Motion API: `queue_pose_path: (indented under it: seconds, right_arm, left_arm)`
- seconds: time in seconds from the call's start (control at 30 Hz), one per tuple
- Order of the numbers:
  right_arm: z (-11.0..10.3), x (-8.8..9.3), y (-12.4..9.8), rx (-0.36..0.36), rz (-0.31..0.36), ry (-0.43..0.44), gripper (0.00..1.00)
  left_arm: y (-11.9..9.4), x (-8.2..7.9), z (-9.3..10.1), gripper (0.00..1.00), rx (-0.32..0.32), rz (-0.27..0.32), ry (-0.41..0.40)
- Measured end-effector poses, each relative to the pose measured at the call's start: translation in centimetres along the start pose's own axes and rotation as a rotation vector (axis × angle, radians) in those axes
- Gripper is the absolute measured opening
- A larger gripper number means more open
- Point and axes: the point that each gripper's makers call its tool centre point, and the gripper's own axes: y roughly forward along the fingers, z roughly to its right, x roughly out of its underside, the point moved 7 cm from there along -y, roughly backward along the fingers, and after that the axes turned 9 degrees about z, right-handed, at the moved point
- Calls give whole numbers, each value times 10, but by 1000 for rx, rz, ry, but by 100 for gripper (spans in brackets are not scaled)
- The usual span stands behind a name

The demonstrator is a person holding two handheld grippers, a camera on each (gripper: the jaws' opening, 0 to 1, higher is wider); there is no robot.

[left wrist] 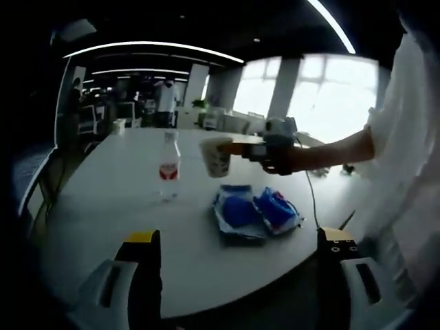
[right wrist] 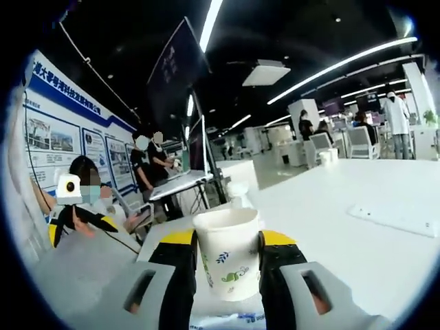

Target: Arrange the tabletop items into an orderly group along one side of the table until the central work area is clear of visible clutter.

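Note:
A white paper cup [left wrist: 216, 157] with a leaf print hangs above the white table [left wrist: 124, 206], upright, and my right gripper [left wrist: 242, 149] reaches in from the right, shut on it. In the right gripper view the cup [right wrist: 230, 251] sits squeezed between the yellow-tipped jaws of the right gripper [right wrist: 228, 256]. A clear water bottle [left wrist: 169, 165] with a red label stands just left of the cup. Two blue snack packets [left wrist: 237, 213] [left wrist: 276, 210] lie side by side below the cup. My left gripper [left wrist: 239, 271] stays low at the table's near edge, open and holding nothing.
A person's sleeve and white coat [left wrist: 405, 151] fill the right side. A flat white sheet [right wrist: 392, 220] lies further along the table. People sit and stand by a poster wall [right wrist: 62, 151]. Desks and chairs [left wrist: 124, 117] stand beyond the table's far end.

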Motion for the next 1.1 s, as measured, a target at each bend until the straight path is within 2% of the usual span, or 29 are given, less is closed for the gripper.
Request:
queue_pose_path:
  seconds: [0.07, 0.37, 0.57, 0.73, 0.9, 1.1]
  right_arm:
    - [11, 8, -1, 51, -38, -17, 32]
    - [18, 15, 11, 17, -41, -25, 31]
    - [32, 26, 18, 30, -54, -47, 31]
    - [49, 40, 20, 67, -93, -46, 31]
    - [52, 39, 26, 69, -61, -30, 31]
    - [57, 49, 34, 64, -84, -27, 31]
  left_arm:
    - [0, 2, 0, 91, -2, -20, 15]
    - [0, 0, 0, 91, -27, -19, 7]
    - [0, 3, 3, 90, -42, -29, -4]
    - [-1, 7, 2, 90, -58, -49, -11]
    - [-3, 4, -2, 90, -79, -36, -16]
    - [0, 9, -5, 88, -97, -60, -26]
